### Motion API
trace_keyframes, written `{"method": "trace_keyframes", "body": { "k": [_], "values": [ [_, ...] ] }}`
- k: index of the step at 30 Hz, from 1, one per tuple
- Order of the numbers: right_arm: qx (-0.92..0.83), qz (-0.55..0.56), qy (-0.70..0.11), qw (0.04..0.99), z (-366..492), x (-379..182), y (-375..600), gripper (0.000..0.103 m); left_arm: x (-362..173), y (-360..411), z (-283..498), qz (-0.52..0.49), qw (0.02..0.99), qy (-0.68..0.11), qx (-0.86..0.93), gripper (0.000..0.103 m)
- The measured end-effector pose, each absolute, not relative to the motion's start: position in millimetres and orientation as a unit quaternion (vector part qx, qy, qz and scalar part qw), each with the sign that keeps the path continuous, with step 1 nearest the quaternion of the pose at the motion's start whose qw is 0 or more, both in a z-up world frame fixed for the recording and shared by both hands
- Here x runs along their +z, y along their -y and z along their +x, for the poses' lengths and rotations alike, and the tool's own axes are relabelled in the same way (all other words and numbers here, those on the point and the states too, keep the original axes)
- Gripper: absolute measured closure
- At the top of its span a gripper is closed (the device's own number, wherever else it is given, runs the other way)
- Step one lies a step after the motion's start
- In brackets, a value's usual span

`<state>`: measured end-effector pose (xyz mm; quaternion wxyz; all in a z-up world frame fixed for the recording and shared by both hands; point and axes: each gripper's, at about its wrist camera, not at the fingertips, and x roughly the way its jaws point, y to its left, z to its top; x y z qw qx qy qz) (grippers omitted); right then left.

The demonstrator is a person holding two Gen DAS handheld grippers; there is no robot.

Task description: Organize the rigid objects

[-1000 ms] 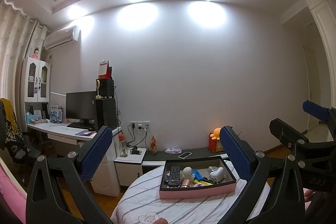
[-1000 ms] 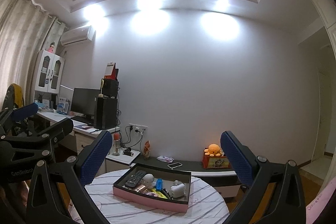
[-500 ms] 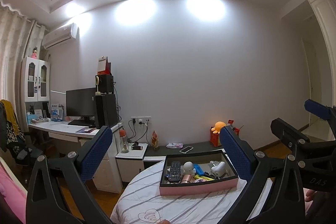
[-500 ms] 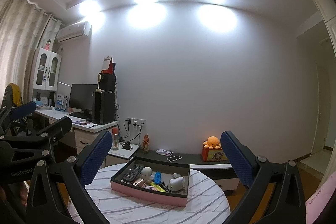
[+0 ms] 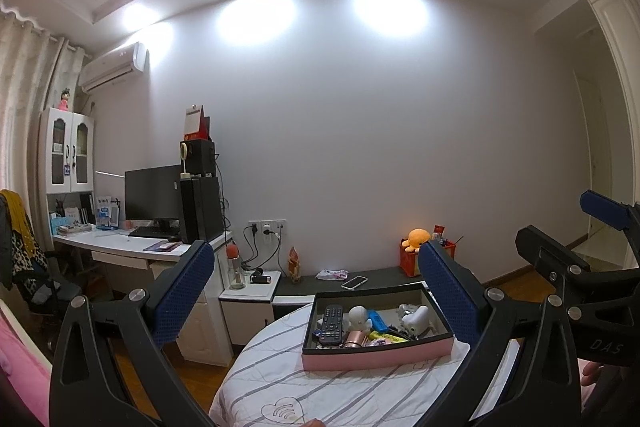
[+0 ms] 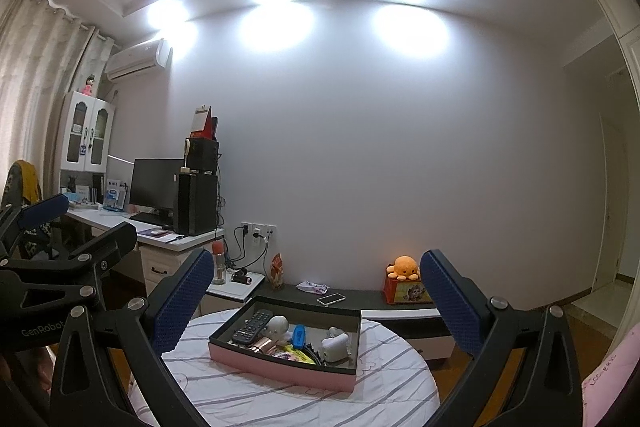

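Note:
A pink box with a dark inside sits on a round table with a striped white cloth. In it lie a black remote, a white figurine, a blue item, a copper cylinder, a yellow item and a white device. My left gripper and right gripper are open and empty, held above and short of the box.
Behind the table a low dark bench carries a phone and an orange plush on a red box. A desk with monitor and PC tower stands at left, with a white nightstand.
Both views have tilted down and moved closer. The box and table sit larger and fuller in view. Both grippers stay open.

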<state>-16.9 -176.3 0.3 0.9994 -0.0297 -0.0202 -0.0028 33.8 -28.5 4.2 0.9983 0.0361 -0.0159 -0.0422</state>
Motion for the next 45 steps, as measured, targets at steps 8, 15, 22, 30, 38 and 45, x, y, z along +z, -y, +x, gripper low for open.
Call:
{"method": "trace_keyframes", "body": {
  "k": [8,15,22,30,38,45],
  "values": [
    [-0.004,-0.03,0.017,0.999,-16,-1,177,0.0,4,28,36,0.036,0.998,0.012,-0.043,0.0],
    [-0.003,-0.03,0.016,0.999,-15,-1,176,0.0,3,28,37,0.036,0.998,0.011,-0.043,0.0],
    [-0.002,-0.03,0.01,1.0,-14,-2,178,0.0,0,28,41,0.038,0.998,0.007,-0.04,0.0],
    [-0.003,-0.031,0.011,0.999,-14,-1,176,0.0,-1,28,41,0.038,0.998,0.006,-0.04,0.0],
    [-0.003,-0.031,0.011,0.999,-14,-1,176,0.0,-1,28,42,0.038,0.998,0.007,-0.04,0.0],
    [-0.003,-0.031,0.005,1.0,-11,-4,175,0.0,-3,30,46,0.037,0.999,0.003,-0.039,0.0]
  ]
}}
